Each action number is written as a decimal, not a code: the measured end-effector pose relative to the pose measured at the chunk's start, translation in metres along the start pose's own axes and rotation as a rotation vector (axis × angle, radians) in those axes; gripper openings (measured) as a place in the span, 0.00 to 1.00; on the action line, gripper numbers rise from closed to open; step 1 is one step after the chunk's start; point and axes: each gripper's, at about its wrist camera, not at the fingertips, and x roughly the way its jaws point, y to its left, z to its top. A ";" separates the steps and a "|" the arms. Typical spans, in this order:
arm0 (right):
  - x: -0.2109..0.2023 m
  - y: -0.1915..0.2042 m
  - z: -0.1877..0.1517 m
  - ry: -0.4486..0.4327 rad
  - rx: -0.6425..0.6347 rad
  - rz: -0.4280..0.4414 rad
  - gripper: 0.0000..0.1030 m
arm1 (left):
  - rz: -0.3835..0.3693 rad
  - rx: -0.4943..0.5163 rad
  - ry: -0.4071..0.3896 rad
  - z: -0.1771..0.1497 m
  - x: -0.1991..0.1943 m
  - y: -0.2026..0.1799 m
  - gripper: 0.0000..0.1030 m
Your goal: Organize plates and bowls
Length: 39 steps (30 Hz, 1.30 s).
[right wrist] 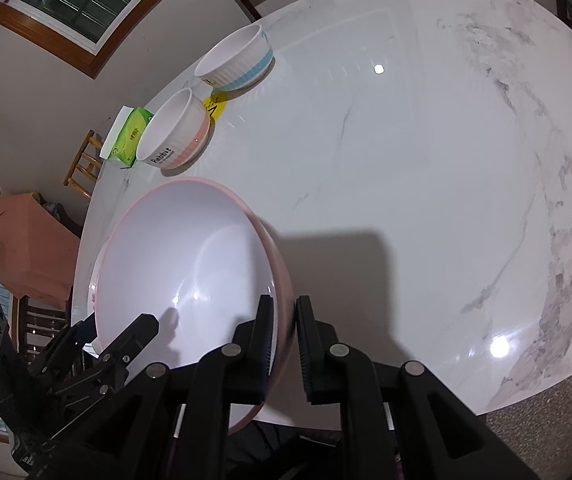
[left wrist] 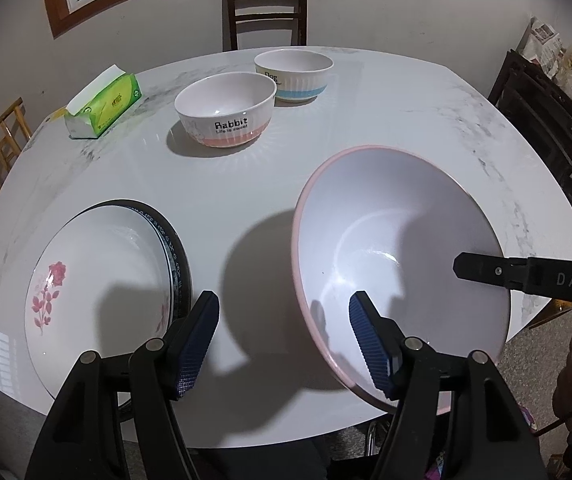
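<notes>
Right gripper (right wrist: 284, 344) was pinched on the rim of the big pink-rimmed bowl (left wrist: 398, 256), held tilted in the right half of the left-wrist view. Left gripper (left wrist: 283, 344) stood wide, nothing pressed. Risk: the thin rim grip could slip and drop the bowl near the table (left wrist: 245, 184) edge below. Stacked plates (left wrist: 97, 280) sat lower left, Rabbit bowl (left wrist: 225, 110) upper centre; open marble between.

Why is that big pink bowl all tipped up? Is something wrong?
Only the big pink bowl looks odd: it's tilted, because the right claw pinches its rim. The two small bowls sit upright; nothing is spilled or broken.
</notes>
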 end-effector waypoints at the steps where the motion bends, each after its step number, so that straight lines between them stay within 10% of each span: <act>1: 0.001 0.000 0.000 0.003 0.002 0.001 0.13 | 0.000 -0.001 0.000 0.000 0.000 0.000 0.62; 39: 0.014 0.015 0.029 -0.018 -0.010 0.021 0.15 | 0.004 -0.097 -0.100 0.031 0.009 0.037 0.64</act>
